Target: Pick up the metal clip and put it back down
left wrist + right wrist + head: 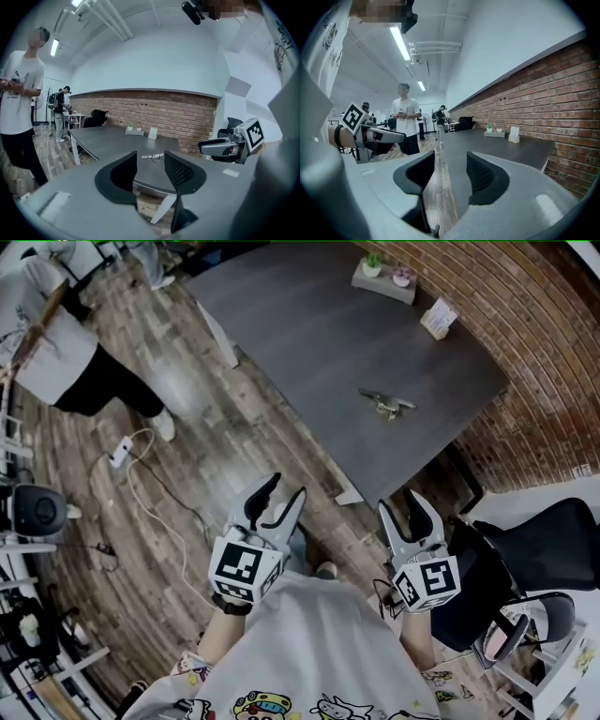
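**Grippers empty, clip waiting on the surface**

Nearest to us, held at chest height, are the left gripper [284, 491] and the right gripper [403, 507]. In each gripper's own view the jaws stand clearly apart with only air between the pads, so neither has hold of anything.

The metal clip [386, 403] lies flat on the dark surface [309, 334], towards its near right part and a little in from the edge. It is well apart from both grippers. Through the left gripper's view we see it beyond the gap of the jaws, small and far off.

We judge the task as not yet begun. The clip looks untouched, and the approach, the grasp, the lift and the setting down are all left to do.

Around it, a planter tray [382, 279] and a card stand [439, 319] sit at the far end of the surface, clear of the clip. A brick wall [525, 315] runs along the right side. An office chair [534, 549] stands just beside the near corner on our right. A person [66, 352] stands off to the left, and a cable [141, 484] trails over the wooden floor [206, 427].

Nothing lies on the surface between its near edge and the clip. Only the corner of the surface and the chair crowd the way in.
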`<control>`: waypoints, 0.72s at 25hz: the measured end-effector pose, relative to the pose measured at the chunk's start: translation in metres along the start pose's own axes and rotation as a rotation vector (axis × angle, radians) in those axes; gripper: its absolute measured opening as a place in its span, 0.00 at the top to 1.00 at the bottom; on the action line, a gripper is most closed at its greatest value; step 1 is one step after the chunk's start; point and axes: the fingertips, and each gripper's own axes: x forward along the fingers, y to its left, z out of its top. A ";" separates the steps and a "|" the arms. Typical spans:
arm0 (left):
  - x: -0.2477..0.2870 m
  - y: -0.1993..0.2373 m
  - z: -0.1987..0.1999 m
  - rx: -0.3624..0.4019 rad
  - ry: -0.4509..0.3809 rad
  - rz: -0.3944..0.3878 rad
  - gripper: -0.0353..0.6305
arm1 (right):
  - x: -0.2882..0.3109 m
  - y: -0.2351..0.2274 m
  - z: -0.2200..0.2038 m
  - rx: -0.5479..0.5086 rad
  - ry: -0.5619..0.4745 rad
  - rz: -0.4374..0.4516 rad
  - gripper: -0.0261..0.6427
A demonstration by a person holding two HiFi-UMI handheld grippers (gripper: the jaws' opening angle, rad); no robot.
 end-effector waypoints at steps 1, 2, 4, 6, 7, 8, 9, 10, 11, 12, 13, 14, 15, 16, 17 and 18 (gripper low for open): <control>0.007 0.010 0.006 0.004 -0.002 -0.008 0.66 | 0.012 -0.002 0.006 0.002 -0.007 -0.007 0.64; 0.013 0.020 0.013 0.009 -0.004 -0.014 0.66 | 0.024 -0.003 0.013 0.003 -0.014 -0.013 0.64; 0.024 0.041 0.024 0.015 -0.010 -0.024 0.65 | 0.047 -0.002 0.026 0.000 -0.022 -0.021 0.63; 0.031 0.061 0.033 0.021 -0.017 -0.031 0.63 | 0.067 0.000 0.034 0.001 -0.029 -0.027 0.62; 0.033 0.071 0.037 0.024 -0.021 -0.032 0.63 | 0.076 0.001 0.037 0.004 -0.034 -0.029 0.62; 0.035 0.080 0.040 0.027 -0.024 -0.032 0.62 | 0.084 0.003 0.040 0.008 -0.038 -0.031 0.61; 0.036 0.090 0.043 0.029 -0.027 -0.031 0.62 | 0.092 0.004 0.042 0.012 -0.041 -0.033 0.61; 0.037 0.098 0.046 0.031 -0.030 -0.029 0.62 | 0.099 0.005 0.045 0.014 -0.042 -0.036 0.60; 0.038 0.107 0.048 0.032 -0.032 -0.026 0.61 | 0.105 0.007 0.047 0.017 -0.042 -0.040 0.60; 0.038 0.114 0.049 0.031 -0.034 -0.023 0.61 | 0.110 0.008 0.049 0.018 -0.043 -0.043 0.59; 0.037 0.122 0.049 0.029 -0.035 -0.020 0.61 | 0.115 0.009 0.050 0.020 -0.044 -0.048 0.59; 0.035 0.129 0.048 0.027 -0.035 -0.017 0.61 | 0.119 0.011 0.050 0.021 -0.045 -0.053 0.58; 0.033 0.136 0.047 0.024 -0.035 -0.013 0.61 | 0.123 0.012 0.049 0.021 -0.044 -0.058 0.58; 0.031 0.142 0.045 0.021 -0.035 -0.008 0.61 | 0.127 0.014 0.049 0.021 -0.041 -0.064 0.58; 0.029 0.149 0.044 0.017 -0.034 -0.003 0.60 | 0.130 0.016 0.049 0.022 -0.038 -0.068 0.57; 0.027 0.155 0.043 0.012 -0.033 0.003 0.60 | 0.133 0.017 0.048 0.024 -0.033 -0.071 0.57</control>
